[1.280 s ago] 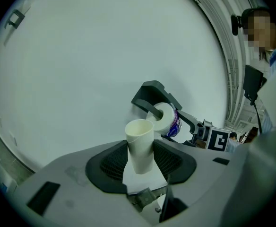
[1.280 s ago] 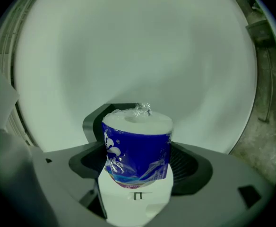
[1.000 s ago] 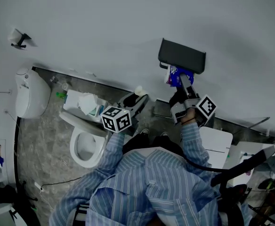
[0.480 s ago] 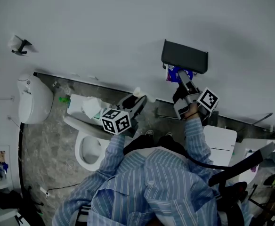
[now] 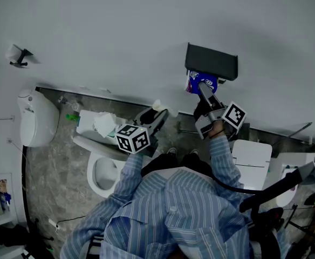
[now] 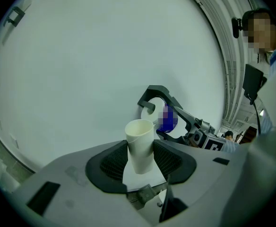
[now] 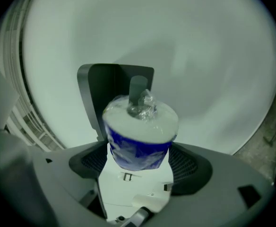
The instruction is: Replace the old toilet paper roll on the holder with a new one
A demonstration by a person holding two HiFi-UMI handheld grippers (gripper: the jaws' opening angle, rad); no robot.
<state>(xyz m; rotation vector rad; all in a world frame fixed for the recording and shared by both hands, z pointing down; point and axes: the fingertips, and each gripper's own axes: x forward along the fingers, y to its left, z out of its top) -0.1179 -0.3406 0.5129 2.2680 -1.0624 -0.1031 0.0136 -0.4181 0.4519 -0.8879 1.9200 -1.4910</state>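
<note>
A dark grey holder (image 5: 211, 61) with a hinged cover hangs on the white wall. My right gripper (image 5: 201, 86) is shut on the new roll (image 5: 199, 82), still in blue and white plastic wrap, and holds it just under the cover. In the right gripper view the roll (image 7: 139, 136) sits between the jaws, and the holder's grey peg (image 7: 138, 90) meets its crinkled top centre. My left gripper (image 5: 156, 113) is lower and to the left, shut on the empty cream cardboard tube (image 6: 140, 145). From the left gripper view the holder (image 6: 158, 91) and the roll (image 6: 162, 118) show beyond the tube.
Below on the grey stone floor stand a toilet (image 5: 106, 171) with tissues on its cistern (image 5: 101, 122), a white rounded bin (image 5: 36, 117) at the left and a white box (image 5: 252, 163) at the right. A small hook (image 5: 17, 55) is on the wall, far left.
The right gripper has shifted a little with the wrapped roll under the holder's cover and rolled slightly. The left gripper keeps its hold on the tube.
</note>
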